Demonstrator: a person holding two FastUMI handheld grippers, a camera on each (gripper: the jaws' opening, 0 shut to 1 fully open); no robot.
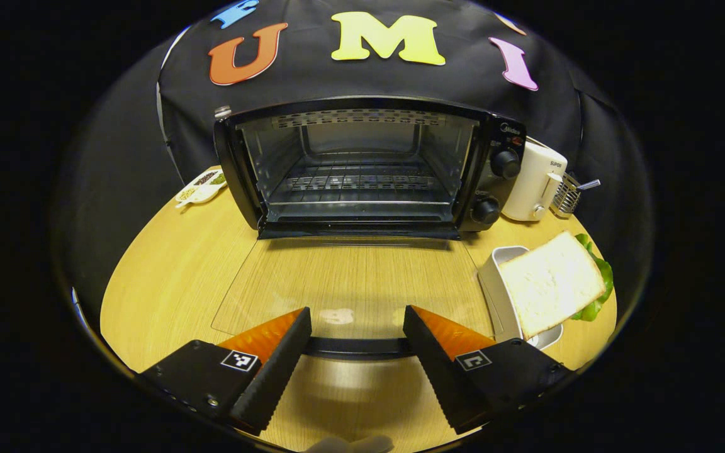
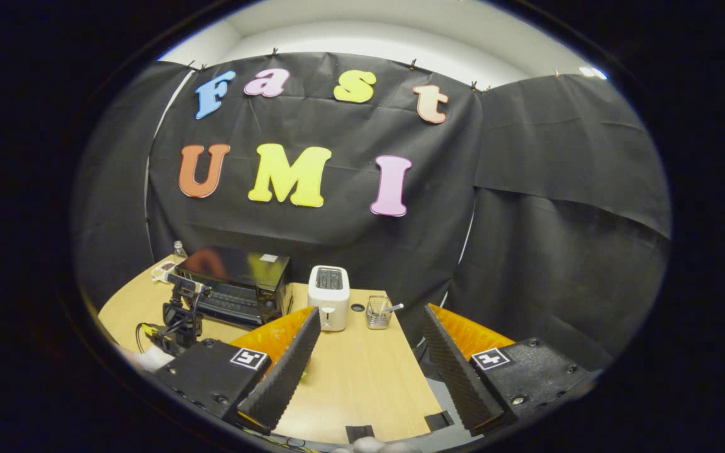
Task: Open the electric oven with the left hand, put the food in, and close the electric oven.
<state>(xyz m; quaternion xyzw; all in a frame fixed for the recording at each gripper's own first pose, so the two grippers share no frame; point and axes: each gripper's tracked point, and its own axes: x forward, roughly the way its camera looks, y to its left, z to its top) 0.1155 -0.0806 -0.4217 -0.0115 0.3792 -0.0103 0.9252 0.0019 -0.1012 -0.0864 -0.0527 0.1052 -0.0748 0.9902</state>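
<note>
Two parted left gripper (image 1: pixel 357 327) jaws, one open oven (image 1: pixel 362 167), one sandwich (image 1: pixel 554 283).

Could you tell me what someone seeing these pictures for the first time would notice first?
In the left gripper view, the electric oven stands wide open at the table's middle, its glass door flat on the wood, the left gripper open at the door's handle. Right of the door, a sandwich lies on a white tray. A white toaster stands beside the oven.

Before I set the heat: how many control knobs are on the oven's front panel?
2, both on the right-hand panel of the oven: the upper knob and the lower knob directly beneath it. None seem hidden.
</note>
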